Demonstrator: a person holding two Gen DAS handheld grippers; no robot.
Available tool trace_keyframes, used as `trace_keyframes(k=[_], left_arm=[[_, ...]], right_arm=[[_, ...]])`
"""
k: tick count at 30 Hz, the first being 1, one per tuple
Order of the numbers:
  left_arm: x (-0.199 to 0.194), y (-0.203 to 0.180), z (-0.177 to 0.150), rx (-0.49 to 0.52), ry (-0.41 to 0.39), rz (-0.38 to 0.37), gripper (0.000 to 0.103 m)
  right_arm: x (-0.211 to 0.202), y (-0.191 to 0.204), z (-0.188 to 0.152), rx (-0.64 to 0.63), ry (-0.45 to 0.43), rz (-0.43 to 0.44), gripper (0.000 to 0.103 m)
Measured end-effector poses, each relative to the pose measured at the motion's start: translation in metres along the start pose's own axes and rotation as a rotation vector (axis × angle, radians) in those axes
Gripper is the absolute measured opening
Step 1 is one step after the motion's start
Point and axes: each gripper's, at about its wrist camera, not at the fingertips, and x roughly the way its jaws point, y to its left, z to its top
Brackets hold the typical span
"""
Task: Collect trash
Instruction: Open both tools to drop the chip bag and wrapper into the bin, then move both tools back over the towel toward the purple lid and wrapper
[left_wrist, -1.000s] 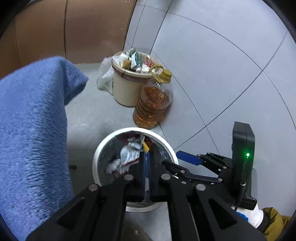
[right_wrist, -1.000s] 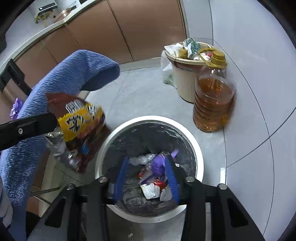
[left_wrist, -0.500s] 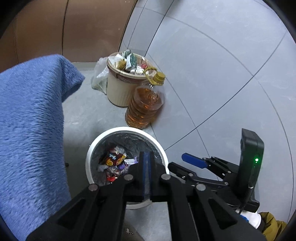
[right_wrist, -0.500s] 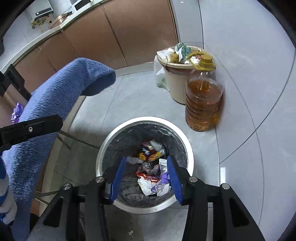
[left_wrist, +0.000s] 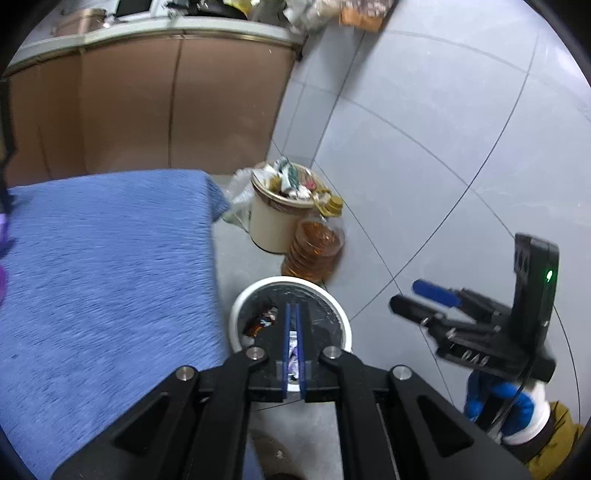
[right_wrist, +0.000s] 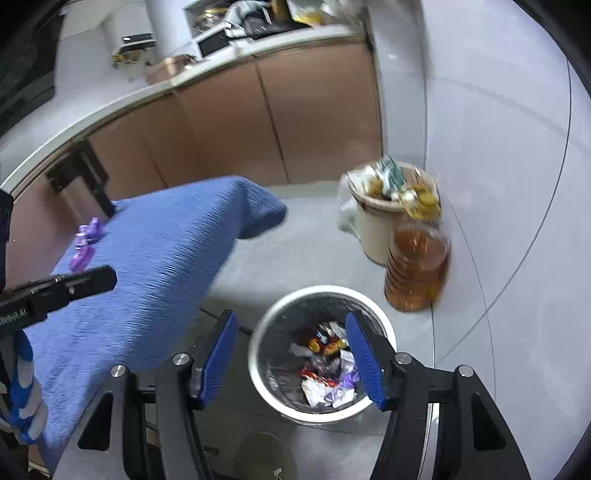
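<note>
Your right gripper (right_wrist: 291, 354), empty with jaws just opening, hangs over the bin (right_wrist: 384, 334), while the purple wrappers (right_wrist: 85, 242) wait at ten o'clock on the blue cloth (right_wrist: 155, 266), nearer your nearly closed, empty left gripper (left_wrist: 293, 345).

It was a home kitchen: brown cabinet doors (right_wrist: 236, 122) ran under a cluttered worktop (right_wrist: 258, 40), grey tiles covered the wall (left_wrist: 424, 129), and a big jug of cooking oil (right_wrist: 415, 271) stood on the floor beside an overflowing cream waste bin (right_wrist: 376, 229).
</note>
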Motion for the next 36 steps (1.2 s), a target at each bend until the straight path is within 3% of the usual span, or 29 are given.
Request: trace_keyframes(k=[1,3,8,17,23,28,36], left_arm=[[-0.013,0.003,-0.004,-0.004,-0.015,0.007,0.022],[-0.034,0.010,-0.011,-0.027,-0.047,0.009,0.037],[-0.089,0.028,-0.028,-0.056,-0.120,0.069,0.037],[-0.195,0.059,-0.067,-0.108,-0.340,0.329,0.037],[-0.249,0.078,-0.093,-0.148,-0.375,0.433,0.038],[-0.283,0.089,-0.113,-0.179,-0.423,0.568,0.051],[-0.320,0.128,-0.134,-0.285,-0.456,0.658,0.053]], right_arm=[[-0.009,0.009,0.002,-0.017,-0.018,0.004,0.063],[-0.021,0.021,0.005,-0.040,-0.043,0.014,0.065],[-0.044,0.052,0.008,-0.091,-0.088,0.037,0.068],[-0.078,0.103,0.009,-0.183,-0.153,0.076,0.078],[-0.100,0.134,0.012,-0.235,-0.198,0.113,0.079],[-0.114,0.161,0.016,-0.285,-0.234,0.156,0.079],[-0.110,0.194,0.023,-0.354,-0.247,0.209,0.079]])
